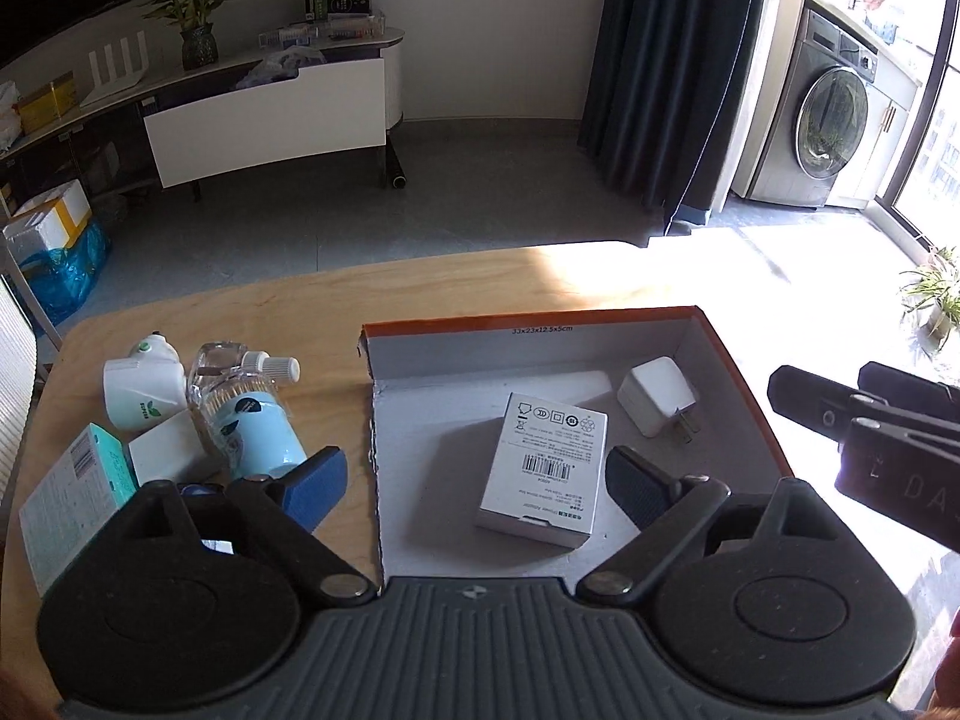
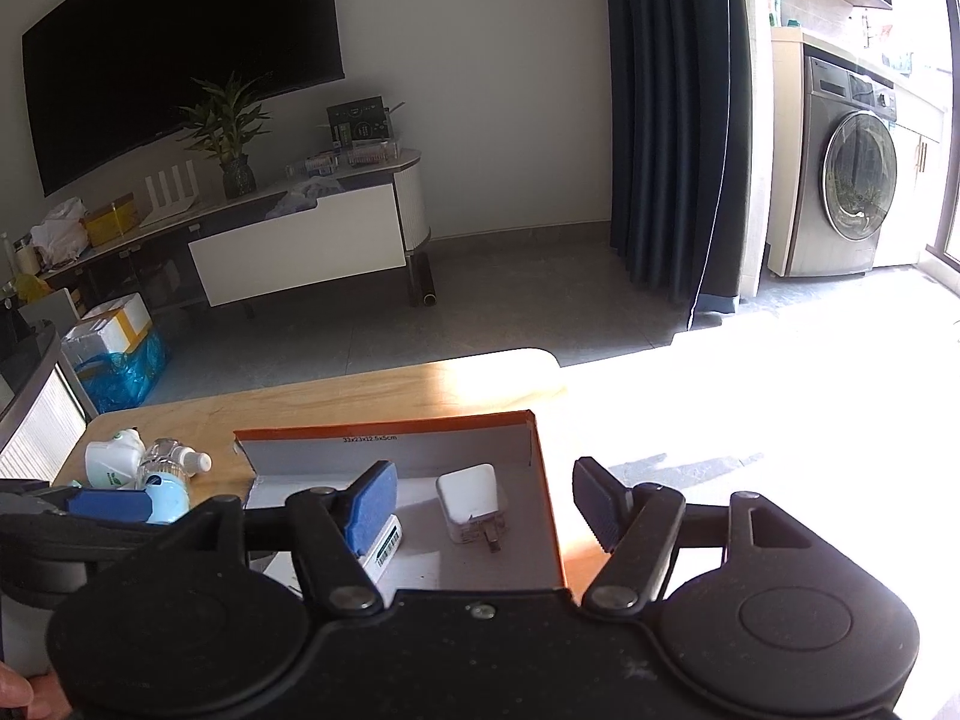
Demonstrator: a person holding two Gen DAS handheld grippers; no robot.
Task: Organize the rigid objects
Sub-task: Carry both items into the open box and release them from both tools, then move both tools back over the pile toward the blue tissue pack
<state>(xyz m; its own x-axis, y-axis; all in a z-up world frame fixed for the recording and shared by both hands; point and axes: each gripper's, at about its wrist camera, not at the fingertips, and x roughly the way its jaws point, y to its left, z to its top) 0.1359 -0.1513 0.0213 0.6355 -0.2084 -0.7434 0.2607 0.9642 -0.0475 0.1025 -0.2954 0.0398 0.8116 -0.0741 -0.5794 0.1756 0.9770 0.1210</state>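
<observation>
An open cardboard box with an orange rim [image 1: 540, 318] sits on the wooden table. Inside it lie a small white carton with a barcode [image 1: 543, 468] and a white charger plug [image 1: 657, 396]. My left gripper [image 1: 477, 480] hovers over the box's near left part. Its jaws are wide open, with the carton lying below between them, untouched. My right gripper [image 2: 483, 501] is open above the box's [image 2: 384, 423] right side. The charger [image 2: 471, 501] lies beneath its gap, and its left finger hides most of the carton [image 2: 387, 543]. Both grippers are empty.
Left of the box is a cluster: a white device with a green leaf [image 1: 141, 384], a clear bottle [image 1: 240, 366], a light-blue cylinder [image 1: 264, 426], a teal carton [image 1: 90, 474] and a white block [image 1: 162, 450]. Sunlit tabletop [image 1: 690, 276] lies beyond the box.
</observation>
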